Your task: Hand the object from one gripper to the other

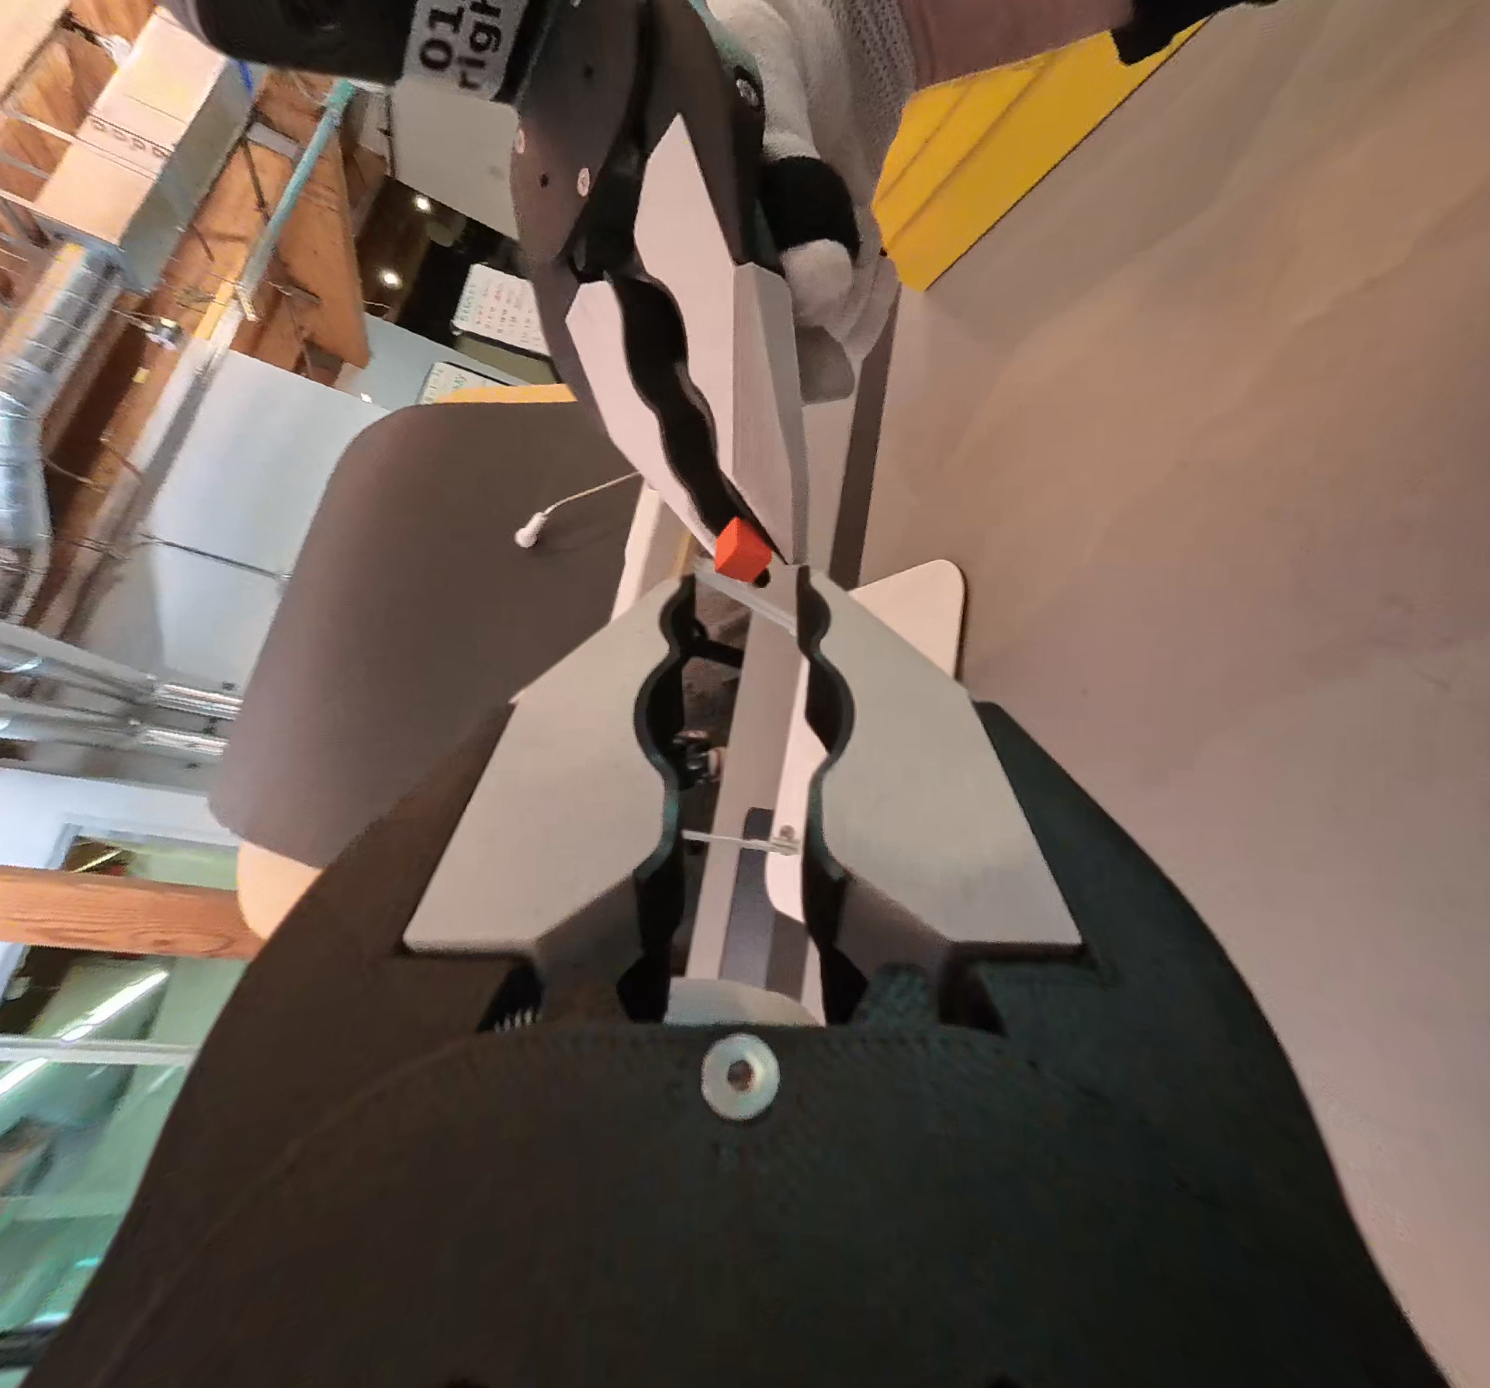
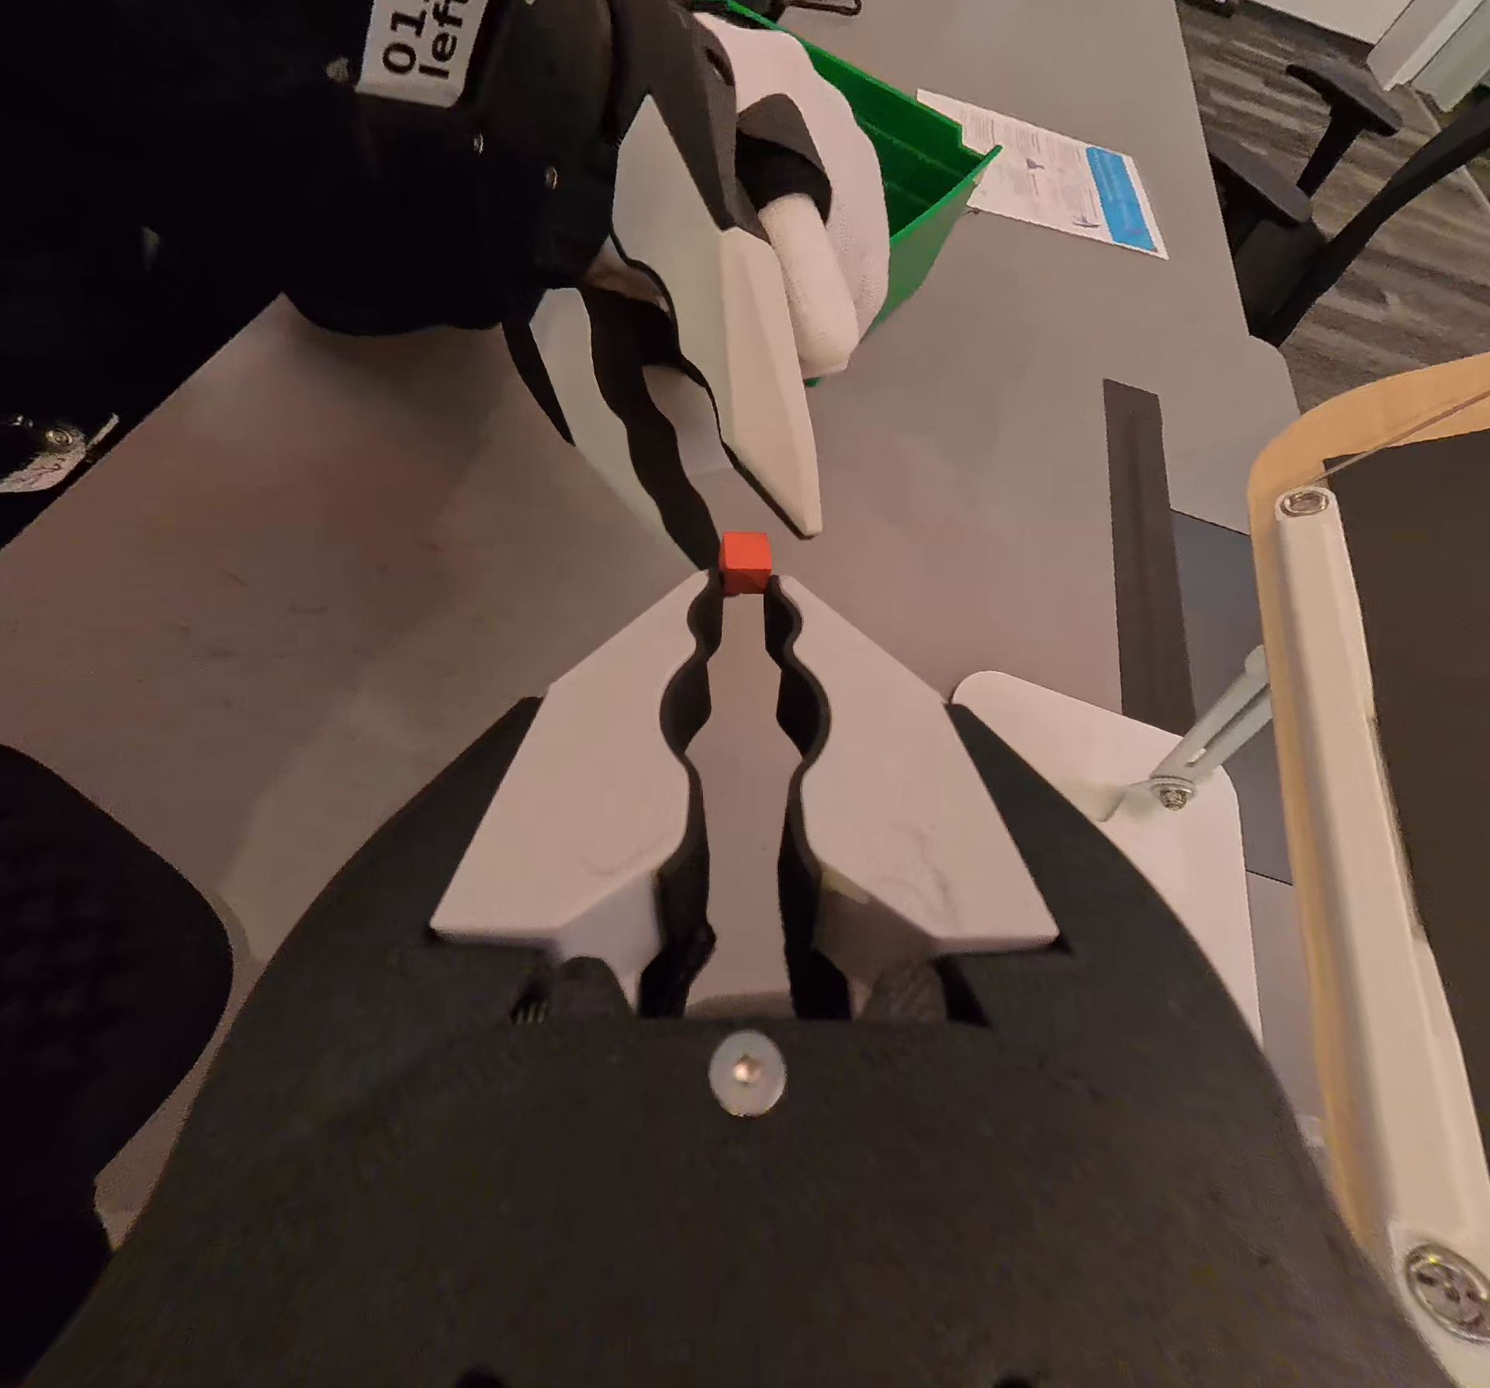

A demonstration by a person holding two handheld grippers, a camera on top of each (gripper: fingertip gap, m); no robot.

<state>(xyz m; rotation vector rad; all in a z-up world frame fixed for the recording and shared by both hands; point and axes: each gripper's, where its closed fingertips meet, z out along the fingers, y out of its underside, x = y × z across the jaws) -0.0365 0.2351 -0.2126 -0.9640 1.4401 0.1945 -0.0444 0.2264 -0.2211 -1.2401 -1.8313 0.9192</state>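
A small orange-red cube (image 2: 746, 561) is pinched between the tips of my right gripper (image 2: 746, 585), which is shut on it above the grey table (image 2: 322, 543). My left gripper (image 2: 756, 535) comes in from the upper left, held by a white-gloved hand (image 2: 822, 221). Its jaws are open, with the tips on either side of the cube's far end. In the left wrist view, my left gripper (image 1: 743, 579) is open, and the cube (image 1: 740, 548) sits just beyond its tips, held by the right gripper (image 1: 750, 543) coming down from above.
A green bin (image 2: 927, 164) stands behind the left gripper, with printed sheets (image 2: 1064, 172) beside it. A black office chair (image 2: 1330, 140) is at the far right. A wood-rimmed panel on a white bracket (image 2: 1322, 624) stands close on the right. A yellow bin (image 1: 992, 156) shows in the left wrist view.
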